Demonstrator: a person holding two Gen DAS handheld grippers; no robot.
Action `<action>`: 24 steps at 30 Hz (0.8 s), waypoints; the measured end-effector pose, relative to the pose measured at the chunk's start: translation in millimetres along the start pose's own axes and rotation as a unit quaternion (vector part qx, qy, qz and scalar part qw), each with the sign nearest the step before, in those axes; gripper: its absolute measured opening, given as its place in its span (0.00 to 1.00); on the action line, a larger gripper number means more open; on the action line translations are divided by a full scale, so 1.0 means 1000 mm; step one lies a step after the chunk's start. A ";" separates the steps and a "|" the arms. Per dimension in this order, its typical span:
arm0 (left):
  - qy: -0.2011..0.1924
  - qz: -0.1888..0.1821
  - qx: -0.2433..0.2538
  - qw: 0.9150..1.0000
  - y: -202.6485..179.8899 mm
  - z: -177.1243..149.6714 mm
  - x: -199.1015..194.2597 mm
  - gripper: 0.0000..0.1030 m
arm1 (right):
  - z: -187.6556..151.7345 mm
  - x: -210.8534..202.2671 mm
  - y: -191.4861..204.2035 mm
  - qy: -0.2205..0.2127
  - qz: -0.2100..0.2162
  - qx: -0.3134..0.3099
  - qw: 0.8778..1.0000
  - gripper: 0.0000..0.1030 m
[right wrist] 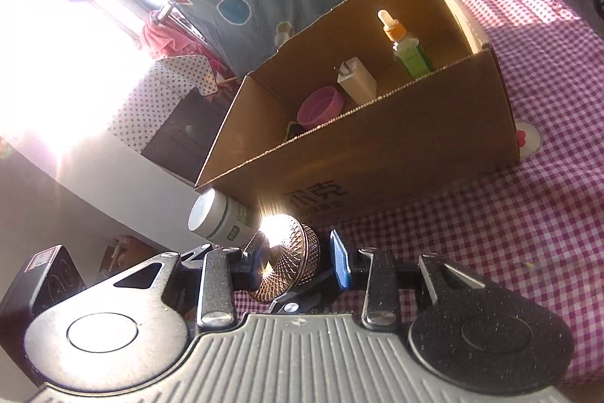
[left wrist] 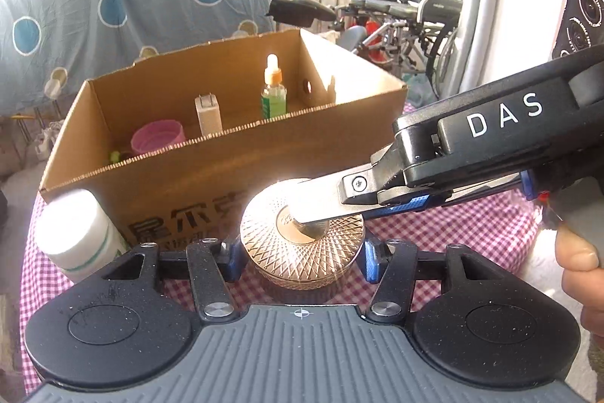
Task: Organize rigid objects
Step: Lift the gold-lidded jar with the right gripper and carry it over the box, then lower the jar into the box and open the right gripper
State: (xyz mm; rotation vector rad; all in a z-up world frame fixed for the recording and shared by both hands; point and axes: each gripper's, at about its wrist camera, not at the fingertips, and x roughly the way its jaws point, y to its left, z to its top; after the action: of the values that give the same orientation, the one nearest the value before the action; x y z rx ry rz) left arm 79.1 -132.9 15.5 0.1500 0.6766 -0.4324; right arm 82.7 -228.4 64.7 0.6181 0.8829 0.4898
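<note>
Left wrist view: the left gripper (left wrist: 302,257) clasps the ribbed side of a round copper-coloured jar (left wrist: 302,244), its blue-padded fingers (left wrist: 372,261) pressed against it on both sides. From the right, the right gripper (left wrist: 305,214) reaches over the jar's patterned lid and its metal fingers (left wrist: 321,193) close on the knob at the lid's centre. The jar is just in front of the cardboard box (left wrist: 211,176), above the checked tablecloth (left wrist: 472,225). A white bottle (left wrist: 77,233) stands beside the jar, at the box's front left corner. Inside the box are a pink cup (left wrist: 158,136), a white plug adapter (left wrist: 207,114) and a green dropper bottle (left wrist: 273,89).

Right wrist view: the right gripper (right wrist: 298,261) frames the jar (right wrist: 288,259), which appears tilted in this rolled view. One blue pad (right wrist: 341,265) shows beside the jar; the other finger is lost in glare, so the grip cannot be confirmed here. The box (right wrist: 396,153) lies beyond the jar, with the white bottle (right wrist: 221,218) at its near corner and the cup (right wrist: 321,106), adapter (right wrist: 356,80) and dropper bottle (right wrist: 406,48) inside.
</note>
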 end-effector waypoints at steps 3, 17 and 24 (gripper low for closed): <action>-0.032 0.011 -0.006 0.999 0.005 0.029 -0.017 0.54 | 0.027 -0.014 0.029 -0.027 0.011 -0.047 0.998 0.38; 0.071 -0.018 -0.138 0.988 0.072 0.105 0.079 0.54 | 0.156 0.064 0.018 0.064 -0.036 -0.075 0.994 0.38; 0.163 -0.025 -0.181 0.970 0.090 0.093 0.126 0.54 | 0.164 0.114 -0.016 0.146 -0.067 -0.046 0.986 0.38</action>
State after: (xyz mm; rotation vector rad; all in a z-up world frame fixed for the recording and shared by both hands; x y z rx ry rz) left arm 258.7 -119.0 7.0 -0.1462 1.0738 -0.3280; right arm 282.1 -216.6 69.7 0.4038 1.1642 0.5045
